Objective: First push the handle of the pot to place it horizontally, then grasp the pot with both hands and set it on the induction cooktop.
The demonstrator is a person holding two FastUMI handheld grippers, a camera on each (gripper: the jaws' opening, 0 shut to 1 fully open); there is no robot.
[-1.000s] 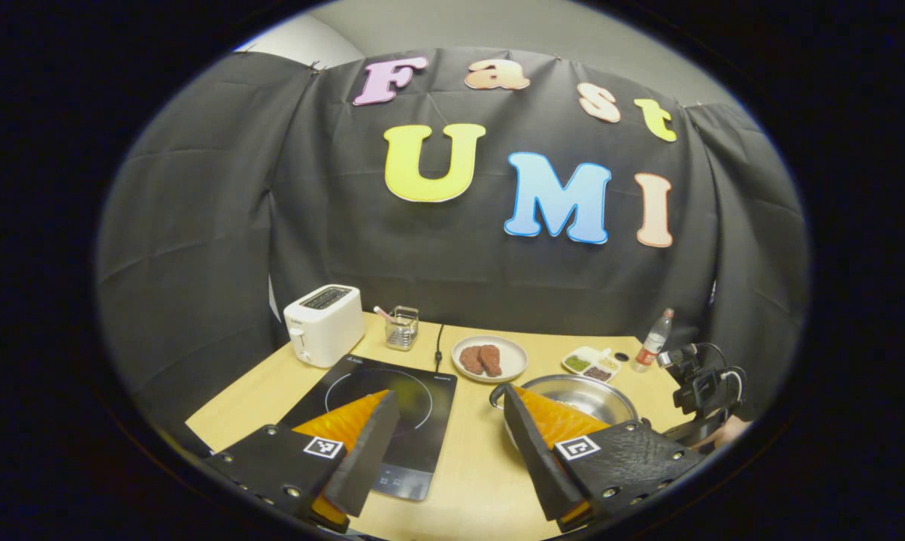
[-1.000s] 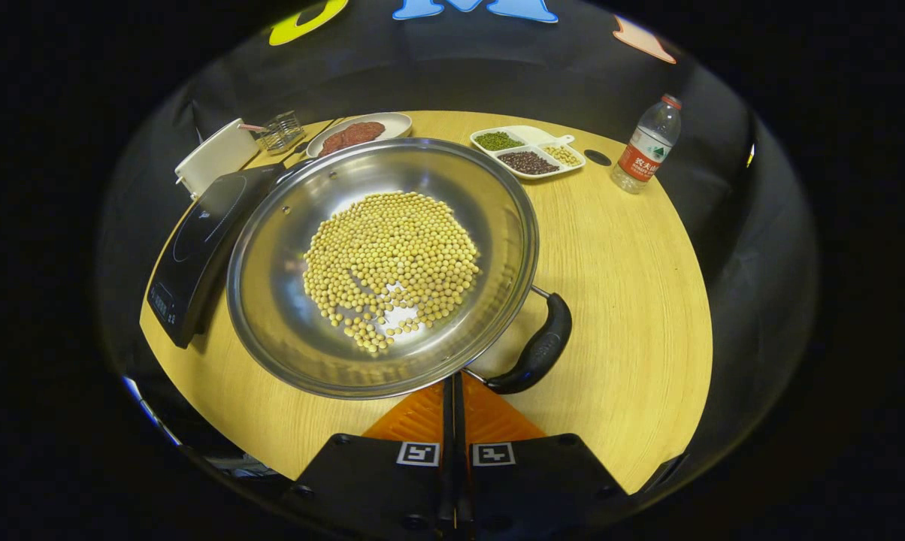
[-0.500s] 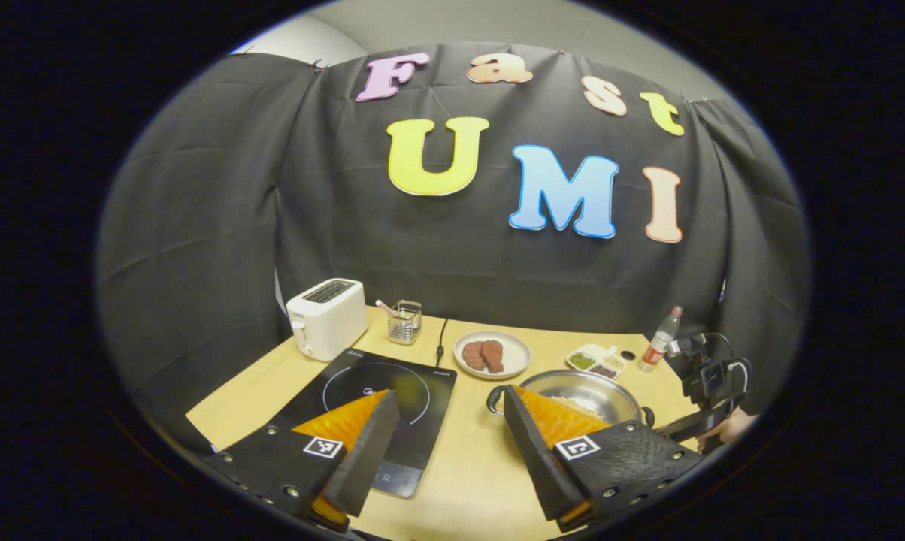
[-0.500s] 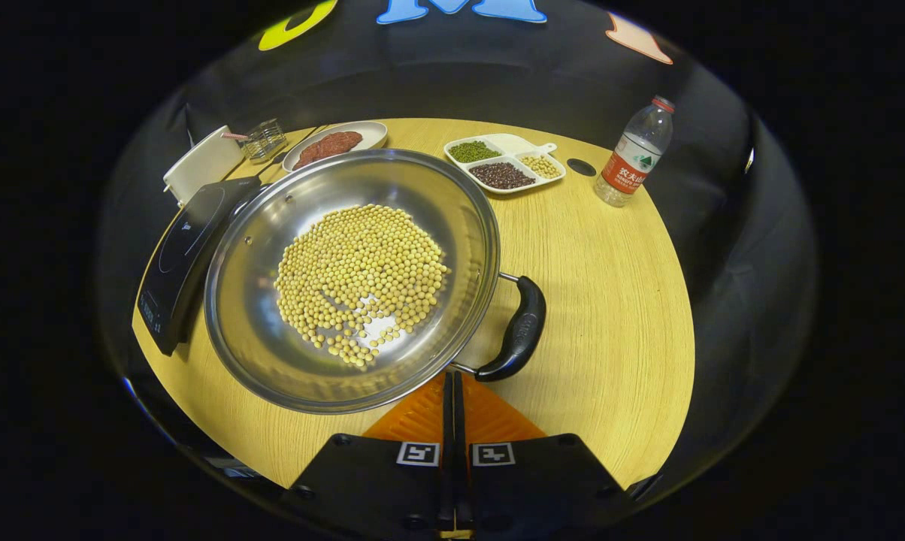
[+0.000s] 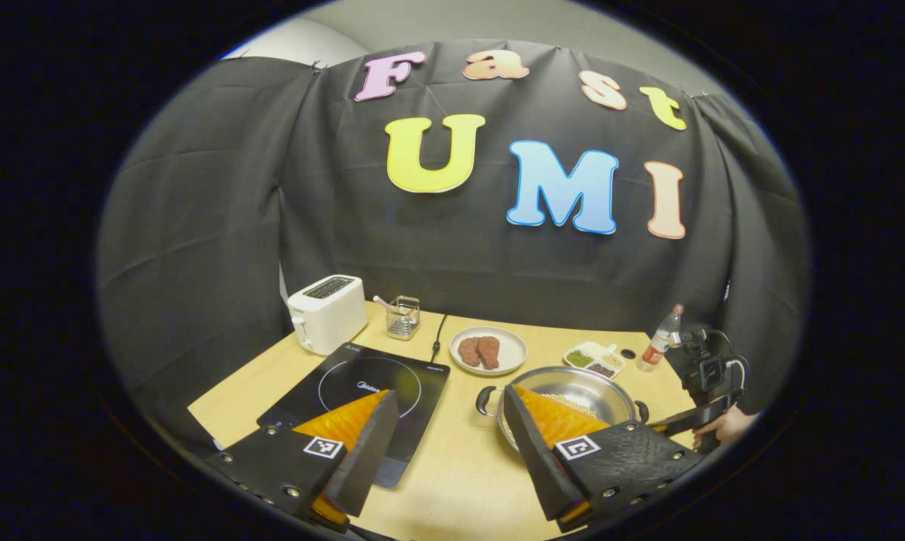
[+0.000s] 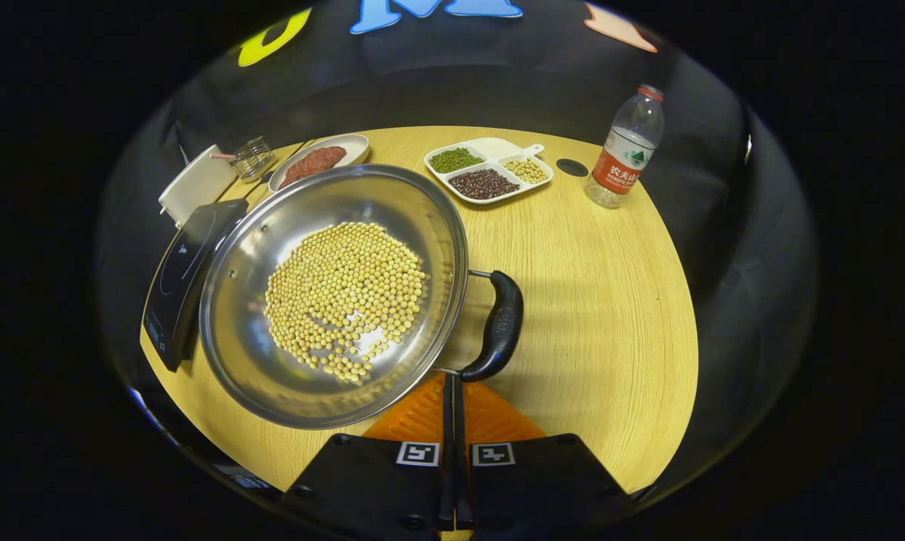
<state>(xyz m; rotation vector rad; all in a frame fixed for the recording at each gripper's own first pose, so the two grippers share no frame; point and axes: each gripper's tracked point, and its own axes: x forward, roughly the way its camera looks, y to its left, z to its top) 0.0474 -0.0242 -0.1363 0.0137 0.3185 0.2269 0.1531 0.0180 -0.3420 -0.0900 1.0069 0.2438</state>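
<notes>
A steel pot (image 6: 249, 353) holding yellow beans (image 6: 343, 297) rests on the wooden table (image 6: 603, 315), just right of the black induction cooktop (image 6: 174, 282). In the right gripper view, my right gripper (image 6: 452, 379) is shut with nothing between its fingers, its tips against the lower end of the pot's black side handle (image 6: 500, 327). In the left gripper view, my left gripper (image 5: 450, 398) hovers open above the table, between the cooktop (image 5: 362, 387) and the pot (image 5: 599, 387). The pot's handles (image 5: 485, 400) point left and right there.
Along the back of the table stand a white toaster (image 5: 325, 323), a wire basket (image 5: 403, 315), a plate of meat (image 5: 488, 350), a divided dish of beans (image 6: 488, 161) and a water bottle (image 6: 622, 146). A hand (image 5: 727, 427) holds the far gripper at the right edge.
The pot has turned: its near handle swung from the lower right round to the right side, with my shut right gripper staying against it. The left gripper drew back slightly.
</notes>
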